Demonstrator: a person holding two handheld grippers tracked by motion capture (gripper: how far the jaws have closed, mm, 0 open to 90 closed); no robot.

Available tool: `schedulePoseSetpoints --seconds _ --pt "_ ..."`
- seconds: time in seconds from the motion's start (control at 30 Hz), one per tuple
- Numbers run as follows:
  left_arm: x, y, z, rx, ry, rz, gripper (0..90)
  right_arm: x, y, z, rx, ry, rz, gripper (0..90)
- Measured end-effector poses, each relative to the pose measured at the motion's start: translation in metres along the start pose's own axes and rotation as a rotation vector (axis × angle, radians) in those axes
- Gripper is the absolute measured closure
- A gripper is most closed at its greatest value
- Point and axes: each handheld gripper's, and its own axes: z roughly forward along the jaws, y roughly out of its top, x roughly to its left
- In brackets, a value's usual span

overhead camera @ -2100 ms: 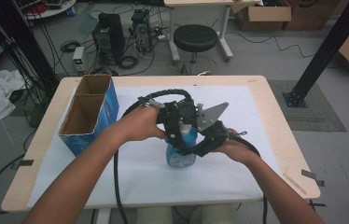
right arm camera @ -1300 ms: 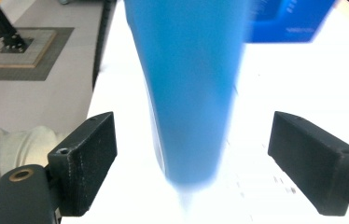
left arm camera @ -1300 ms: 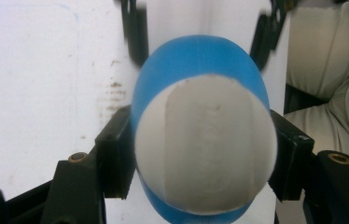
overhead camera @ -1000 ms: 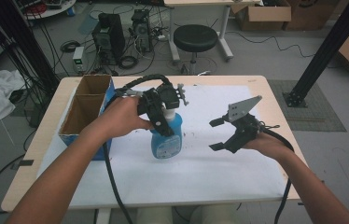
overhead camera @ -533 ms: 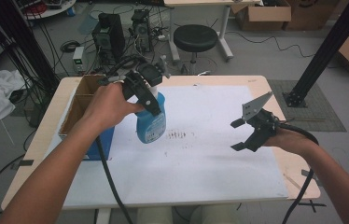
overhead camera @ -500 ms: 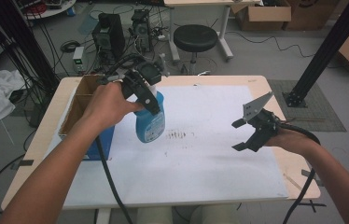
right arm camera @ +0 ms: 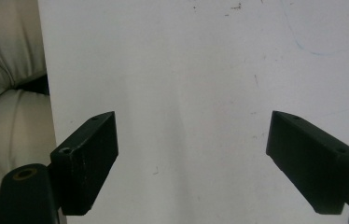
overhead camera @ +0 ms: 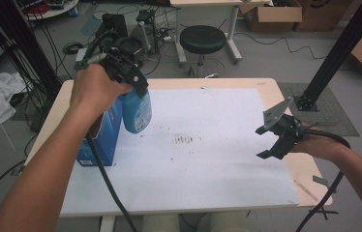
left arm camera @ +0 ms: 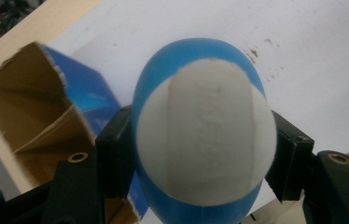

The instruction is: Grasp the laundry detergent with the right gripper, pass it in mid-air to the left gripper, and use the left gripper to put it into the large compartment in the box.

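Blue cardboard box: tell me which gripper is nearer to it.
Left. The left gripper, clamped on the blue bottle, hangs just beside the blue cardboard box. The right gripper hovers open near the table's far right edge.

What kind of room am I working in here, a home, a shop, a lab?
Most likely a lab or workshop: a plain table covered with white paper, electronics and loose cables on the floor, a black stool and cardboard boxes behind.

left gripper [overhead camera: 138, 89] raised, jaws clamped; right gripper [overhead camera: 272, 141] low — jaws wide
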Motion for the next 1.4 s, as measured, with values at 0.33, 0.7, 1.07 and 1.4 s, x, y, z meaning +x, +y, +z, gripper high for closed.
schedulePoseSetpoints --seconds 0.33,0.7,1.07,1.4 --pt "0.035 -0.003 -0.031 0.007 0.042 -0.193 38.1 0.001 -0.004 -0.003 0.001 -0.008 -0.005 16.3" --pt "0.072 -0.023 -0.039 0.007 0.092 -0.331 38.1 0.001 -0.01 0.0 -0.014 -0.011 0.001 16.0" --pt "0.091 -0.038 -0.036 0.004 0.124 -0.388 38.1 0.0 -0.013 -0.002 -0.02 -0.01 0.011 16.0" --pt "0.105 -0.051 -0.015 0.027 0.135 -0.39 38.1 0.0 -0.013 -0.001 -0.023 -0.01 0.013 15.9"
